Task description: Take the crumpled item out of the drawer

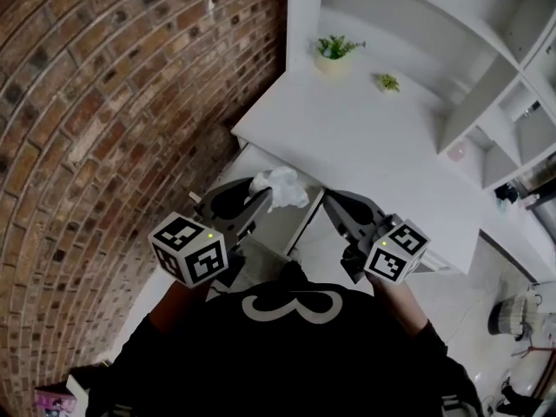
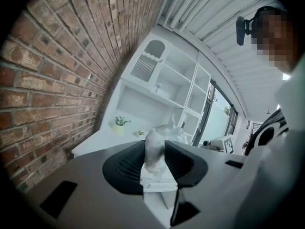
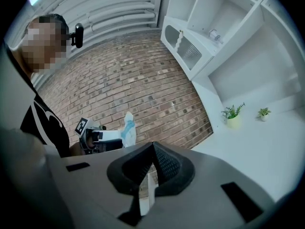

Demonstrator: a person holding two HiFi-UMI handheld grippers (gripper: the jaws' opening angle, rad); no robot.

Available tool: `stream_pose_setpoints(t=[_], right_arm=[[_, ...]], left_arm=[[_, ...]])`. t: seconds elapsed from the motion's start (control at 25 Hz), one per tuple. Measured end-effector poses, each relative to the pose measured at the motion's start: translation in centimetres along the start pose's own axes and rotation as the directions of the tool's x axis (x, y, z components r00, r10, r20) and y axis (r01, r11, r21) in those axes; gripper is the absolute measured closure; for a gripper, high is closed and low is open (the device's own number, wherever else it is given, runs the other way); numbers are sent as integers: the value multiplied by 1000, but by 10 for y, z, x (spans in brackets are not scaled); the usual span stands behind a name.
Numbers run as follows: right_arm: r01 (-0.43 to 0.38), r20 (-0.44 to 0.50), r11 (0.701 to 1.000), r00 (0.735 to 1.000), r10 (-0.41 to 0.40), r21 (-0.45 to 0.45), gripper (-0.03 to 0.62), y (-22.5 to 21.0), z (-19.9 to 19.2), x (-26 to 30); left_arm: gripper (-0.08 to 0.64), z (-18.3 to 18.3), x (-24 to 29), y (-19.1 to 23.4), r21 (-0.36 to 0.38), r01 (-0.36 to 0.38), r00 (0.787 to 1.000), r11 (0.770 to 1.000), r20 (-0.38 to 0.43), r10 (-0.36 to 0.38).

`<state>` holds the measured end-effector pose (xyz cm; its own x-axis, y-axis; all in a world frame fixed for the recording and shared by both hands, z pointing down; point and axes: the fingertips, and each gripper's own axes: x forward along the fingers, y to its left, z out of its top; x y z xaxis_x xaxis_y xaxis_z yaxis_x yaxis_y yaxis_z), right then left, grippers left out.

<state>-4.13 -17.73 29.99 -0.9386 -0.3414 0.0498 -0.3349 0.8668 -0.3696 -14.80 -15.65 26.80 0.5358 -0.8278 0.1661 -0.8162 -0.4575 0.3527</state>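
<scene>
The crumpled item [image 1: 280,187] is a wad of white paper, and my left gripper [image 1: 263,196] is shut on it. It hangs above the open white drawer [image 1: 291,224] under the desk's front edge. In the left gripper view the wad [image 2: 155,144] stands up between the two dark pads of the left gripper [image 2: 156,157]. My right gripper [image 1: 331,197] hovers just right of the drawer, with its jaws closed tip to tip and nothing between them. The right gripper view shows its tips [image 3: 153,146] meeting, and beyond them the left gripper [image 3: 102,140] carrying the wad [image 3: 128,127].
A white desk [image 1: 373,142] runs behind the drawer, with two small potted plants [image 1: 334,50] [image 1: 387,82] at its back. White shelving [image 1: 486,85] rises on the right. A brick wall [image 1: 104,102] closes the left side. The person's dark shirt fills the bottom of the head view.
</scene>
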Motion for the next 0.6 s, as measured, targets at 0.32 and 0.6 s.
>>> stream_pose_setpoints(t=[0.32,0.6], right_arm=[[-11,-3,996,1000,11,85,583,-8,-15,14],[-20,-20,998,1000,21,52,583,-20,-6,32]], left_arm=[[431,-8,-3,19,-44,-25,1000,999,1,25],[431,-3,6,39,-65,-38,999,997,-1,38]])
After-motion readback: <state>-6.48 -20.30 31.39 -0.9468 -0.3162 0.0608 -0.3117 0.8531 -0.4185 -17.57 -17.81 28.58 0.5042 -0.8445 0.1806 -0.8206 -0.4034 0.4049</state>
